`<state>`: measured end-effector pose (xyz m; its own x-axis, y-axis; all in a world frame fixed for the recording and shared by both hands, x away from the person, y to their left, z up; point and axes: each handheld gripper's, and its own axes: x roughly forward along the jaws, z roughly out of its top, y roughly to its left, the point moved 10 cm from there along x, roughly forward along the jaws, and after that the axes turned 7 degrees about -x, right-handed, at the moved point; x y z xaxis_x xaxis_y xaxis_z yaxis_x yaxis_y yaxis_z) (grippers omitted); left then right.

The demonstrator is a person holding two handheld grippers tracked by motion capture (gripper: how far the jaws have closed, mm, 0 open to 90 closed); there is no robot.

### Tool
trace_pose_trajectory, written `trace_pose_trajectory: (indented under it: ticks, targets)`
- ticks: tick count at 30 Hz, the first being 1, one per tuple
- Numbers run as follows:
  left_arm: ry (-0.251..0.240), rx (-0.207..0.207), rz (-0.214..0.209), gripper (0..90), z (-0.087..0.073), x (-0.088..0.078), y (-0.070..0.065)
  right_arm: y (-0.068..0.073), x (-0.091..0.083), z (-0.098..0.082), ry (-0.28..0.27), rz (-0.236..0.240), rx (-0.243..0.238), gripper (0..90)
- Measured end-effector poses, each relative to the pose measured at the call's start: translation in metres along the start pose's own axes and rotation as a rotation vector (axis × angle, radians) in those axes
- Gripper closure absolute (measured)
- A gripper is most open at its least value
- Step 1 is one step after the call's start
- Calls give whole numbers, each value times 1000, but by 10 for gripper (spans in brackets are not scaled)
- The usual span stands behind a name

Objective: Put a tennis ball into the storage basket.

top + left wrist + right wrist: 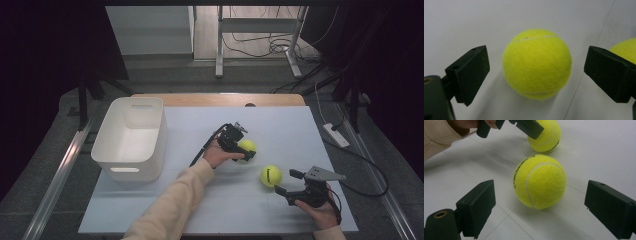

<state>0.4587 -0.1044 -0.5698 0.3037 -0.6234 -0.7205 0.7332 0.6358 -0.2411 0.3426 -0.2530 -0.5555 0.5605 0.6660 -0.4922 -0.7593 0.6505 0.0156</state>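
We hold the left claw (243,145) open around a fuzzy yellow-green felt tennis ball (537,63), which sits on the white worktop (280,125) between the pads, touching neither. If we close off-centre, one pad likely strikes first and the ball rolls away. The right claw (286,183) also gapes, with a second yellow-green felt tennis ball (539,181) just ahead of its tips; a nudge there could send it into the first.

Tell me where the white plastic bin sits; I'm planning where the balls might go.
In the high view the white plastic bin stands at the table's left, left of the left gripper and its yellow tennis ball.
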Motion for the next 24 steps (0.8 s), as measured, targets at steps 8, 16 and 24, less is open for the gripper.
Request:
trace_pose_trajectory:
  ticks: [8, 16, 24]
  targets:
    - [33, 3, -4, 99, -1, 10, -1, 0, 0, 0, -2, 1, 2, 97]
    - [56, -5, 22, 261, -5, 16, 0, -1, 0, 0, -1, -1, 3, 97]
    - [42, 21, 23, 270, -3, 8, -2, -2, -1, 0, -2, -4, 6, 97]
